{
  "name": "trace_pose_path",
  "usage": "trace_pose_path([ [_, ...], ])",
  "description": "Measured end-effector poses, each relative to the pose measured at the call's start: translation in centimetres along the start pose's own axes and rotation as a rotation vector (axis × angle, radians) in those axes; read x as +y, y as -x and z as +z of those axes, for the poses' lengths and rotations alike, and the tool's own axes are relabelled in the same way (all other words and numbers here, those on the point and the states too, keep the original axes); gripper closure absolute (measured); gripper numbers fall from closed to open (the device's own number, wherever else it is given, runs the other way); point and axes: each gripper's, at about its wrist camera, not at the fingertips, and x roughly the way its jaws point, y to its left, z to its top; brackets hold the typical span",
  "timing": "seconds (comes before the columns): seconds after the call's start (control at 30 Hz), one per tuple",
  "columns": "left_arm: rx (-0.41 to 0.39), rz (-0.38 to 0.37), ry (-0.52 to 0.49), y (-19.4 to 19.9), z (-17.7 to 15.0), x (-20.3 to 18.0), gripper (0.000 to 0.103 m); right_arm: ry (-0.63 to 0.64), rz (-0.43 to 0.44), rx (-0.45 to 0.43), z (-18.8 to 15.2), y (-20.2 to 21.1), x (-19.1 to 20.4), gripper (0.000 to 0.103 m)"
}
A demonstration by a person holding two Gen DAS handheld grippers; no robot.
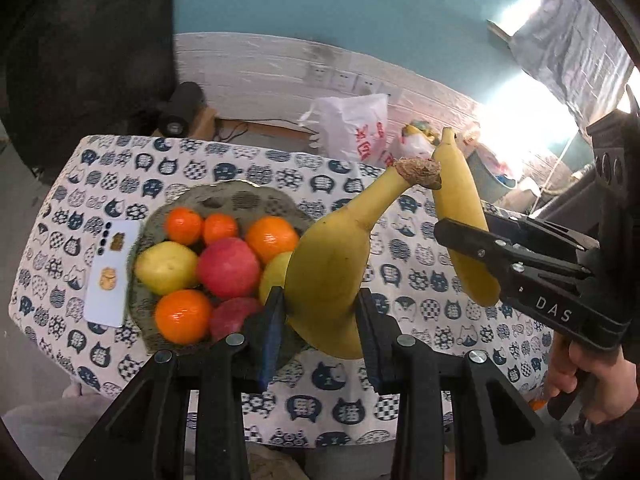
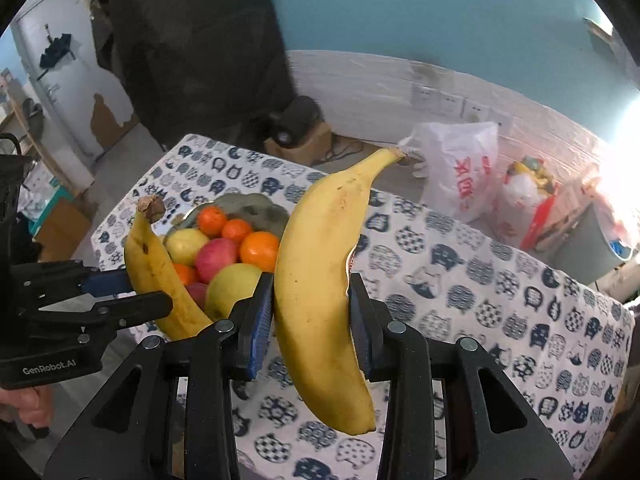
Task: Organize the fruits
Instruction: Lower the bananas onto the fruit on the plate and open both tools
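The left hand-held gripper (image 1: pixel 320 312) is clamped on one banana (image 1: pixel 332 264); the right hand-held gripper (image 2: pixel 312 312) is clamped on a second banana (image 2: pixel 320 280). Both hang above the worktop (image 1: pixel 420 280), beside the bowl (image 1: pixel 240 196) already filled with oranges, apples and pears. Judging by this, only the bananas remain to place.

Matte black plastic left gripper (image 1: pixel 318 312) with blue ribbed pads (image 1: pixel 268 332) on both fingers and round silver screws (image 1: pixel 404 340) at the linkage joints. Matching black right gripper (image 2: pixel 312 312), also blue-padded, silver-screwed, angular struts below. White lettering "DAS" along one side of the right housing, "GenRobot.AI" on the left's. Bare hand (image 1: pixel 596 376) wrapped around a black grip handle.
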Motion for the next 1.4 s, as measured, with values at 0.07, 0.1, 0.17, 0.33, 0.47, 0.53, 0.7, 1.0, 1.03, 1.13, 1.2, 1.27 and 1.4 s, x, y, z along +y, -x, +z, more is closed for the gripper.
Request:
trace_pose_path([
  [0.07, 0.005, 0.003, 0.018, 0.1, 0.1, 1.1, 0.067, 0.008, 0.010, 0.010, 0.3, -0.7, 0.8, 0.068],
  [0.1, 0.007, 0.004, 0.028, 0.1, 0.1, 1.6, 0.067, 0.011, 0.017, 0.015, 0.5, -1.2, 1.2, 0.068],
  [0.17, 0.011, 0.007, 0.046, 0.1, 0.1, 2.6, 0.067, 0.018, 0.026, 0.021, 0.9, -1.8, 1.9, 0.068],
  [0.33, 0.010, 0.006, 0.098, 0.1, 0.4, 5.1, 0.067, 0.031, 0.058, 0.036, 1.9, -3.5, 3.8, 0.068],
  [0.47, 0.015, 0.016, 0.137, -0.3, 0.6, 7.1, 0.067, 0.047, 0.083, 0.050, 2.5, -4.8, 5.4, 0.068],
  [0.53, 0.025, 0.023, 0.151, -0.9, 0.7, 8.0, 0.067, 0.053, 0.095, 0.059, 2.8, -5.4, 6.2, 0.068],
  [0.7, 0.050, -0.012, 0.211, -2.2, 0.8, 10.0, 0.067, 0.059, 0.121, 0.085, 3.3, -7.2, 7.6, 0.068],
  [1.0, 0.061, -0.021, 0.229, -3.9, 1.8, 10.9, 0.067, 0.041, 0.130, 0.128, 3.8, -10.2, 8.2, 0.068],
  [1.03, 0.067, -0.017, 0.235, -4.2, 1.9, 11.2, 0.066, 0.039, 0.129, 0.131, 3.9, -10.4, 8.3, 0.068],
  [1.13, 0.083, -0.004, 0.259, -4.9, 2.1, 12.0, 0.066, 0.022, 0.138, 0.145, 4.0, -11.1, 8.1, 0.068],
  [1.2, 0.088, 0.004, 0.269, -5.3, 2.1, 12.4, 0.067, 0.014, 0.143, 0.156, 4.1, -11.6, 8.1, 0.068],
  [1.27, 0.088, 0.008, 0.272, -5.5, 2.2, 12.6, 0.067, 0.008, 0.149, 0.169, 4.2, -12.2, 8.0, 0.068],
  [1.4, 0.098, 0.008, 0.278, -5.7, 2.1, 12.7, 0.063, -0.008, 0.172, 0.169, 4.5, -12.5, 7.8, 0.067],
])
